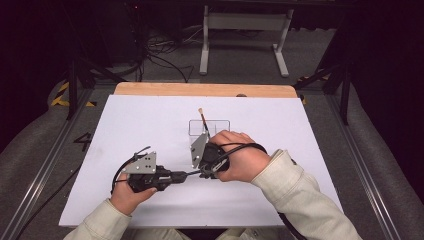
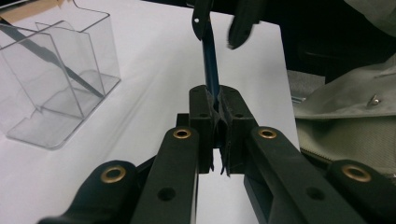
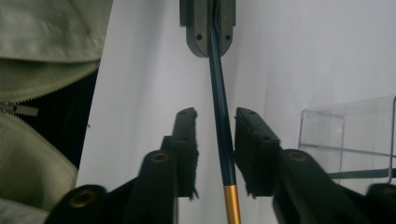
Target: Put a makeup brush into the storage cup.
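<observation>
Left hand-held gripper [image 2: 215,109] clamps brush [image 3: 222,121]; right hand-held gripper [image 3: 215,122] straddles it, parted.

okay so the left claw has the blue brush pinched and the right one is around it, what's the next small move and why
Probably close the right claw on the brush. Its jaws stand open on either side of the dark blue handle without touching it, while the left claw is shut on the far end. Once the right one grips, the left can let go and the brush can go toward the clear holder.
</observation>
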Demonstrator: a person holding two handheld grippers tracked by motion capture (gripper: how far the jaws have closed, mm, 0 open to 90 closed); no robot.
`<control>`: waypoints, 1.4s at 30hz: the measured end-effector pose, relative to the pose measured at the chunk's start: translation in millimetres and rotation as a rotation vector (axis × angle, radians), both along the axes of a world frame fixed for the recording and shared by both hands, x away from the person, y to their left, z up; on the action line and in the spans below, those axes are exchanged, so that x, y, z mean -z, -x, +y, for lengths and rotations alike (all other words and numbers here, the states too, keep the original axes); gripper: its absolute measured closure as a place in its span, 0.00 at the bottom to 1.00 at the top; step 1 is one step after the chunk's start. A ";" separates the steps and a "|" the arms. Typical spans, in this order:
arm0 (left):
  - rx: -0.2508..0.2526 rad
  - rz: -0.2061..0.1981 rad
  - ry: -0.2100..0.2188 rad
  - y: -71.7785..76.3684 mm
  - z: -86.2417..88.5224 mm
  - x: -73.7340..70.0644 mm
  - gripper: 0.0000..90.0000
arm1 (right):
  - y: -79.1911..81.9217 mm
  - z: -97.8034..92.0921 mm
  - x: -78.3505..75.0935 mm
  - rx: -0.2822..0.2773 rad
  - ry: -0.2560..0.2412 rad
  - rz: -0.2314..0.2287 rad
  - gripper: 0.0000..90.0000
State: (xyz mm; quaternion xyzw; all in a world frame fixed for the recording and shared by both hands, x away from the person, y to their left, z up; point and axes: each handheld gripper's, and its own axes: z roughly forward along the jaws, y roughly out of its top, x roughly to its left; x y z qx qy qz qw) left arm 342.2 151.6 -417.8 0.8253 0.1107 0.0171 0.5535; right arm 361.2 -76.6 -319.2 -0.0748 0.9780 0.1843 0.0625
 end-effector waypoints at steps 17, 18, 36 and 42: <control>-0.108 -0.025 0.102 -4.8 16.7 -2.3 0.94 | 5.5 -35.5 -26.1 0.117 -0.402 -0.078 0.58; -0.114 -0.037 0.107 -5.3 17.6 -2.7 0.94 | 5.7 -38.0 -26.5 0.123 -0.414 -0.078 0.58; -0.154 -0.075 0.146 -4.6 24.3 -7.1 0.94 | 8.7 -71.7 1.5 0.231 -0.567 -0.014 0.56; -0.155 -0.083 0.169 -1.7 25.2 -10.0 0.94 | 6.9 -79.7 14.7 0.260 -0.608 0.014 0.59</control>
